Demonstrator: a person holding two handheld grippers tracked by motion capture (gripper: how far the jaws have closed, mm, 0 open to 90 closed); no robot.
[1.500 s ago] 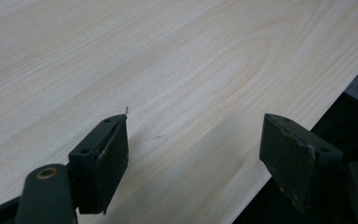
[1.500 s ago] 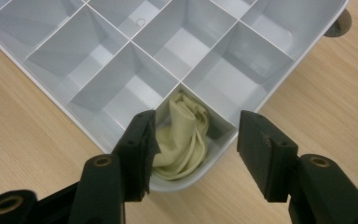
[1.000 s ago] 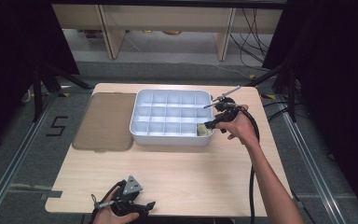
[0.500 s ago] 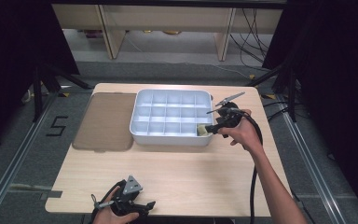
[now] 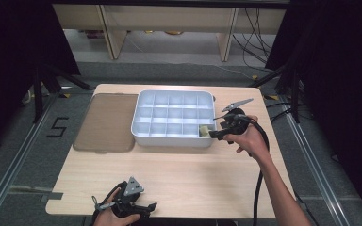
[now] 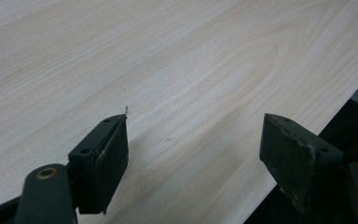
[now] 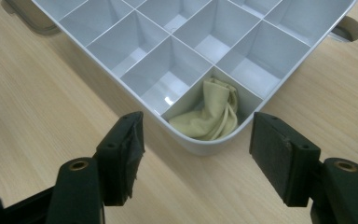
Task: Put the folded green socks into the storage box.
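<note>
Cloth pouch [image 7: 212, 112], pale yellow with a drawstring, lies crumpled in the corner compartment of the white divided organizer tray [image 5: 143, 128], the near-right cell in the high view. The right gripper [image 7: 196, 151] hangs just off that corner above the counter [image 5: 184, 169], its fingers [image 7: 121, 154] spread wide and holding nothing. The tray's other compartments that can be seen look bare. A brown translucent lid [image 5: 106, 122] lies flat on the counter just beside the tray's left side. The left gripper [image 5: 136, 207] sits at the counter's near edge, well apart from the tray; its fingers [image 6: 100, 161] are spread over bare wood.
</note>
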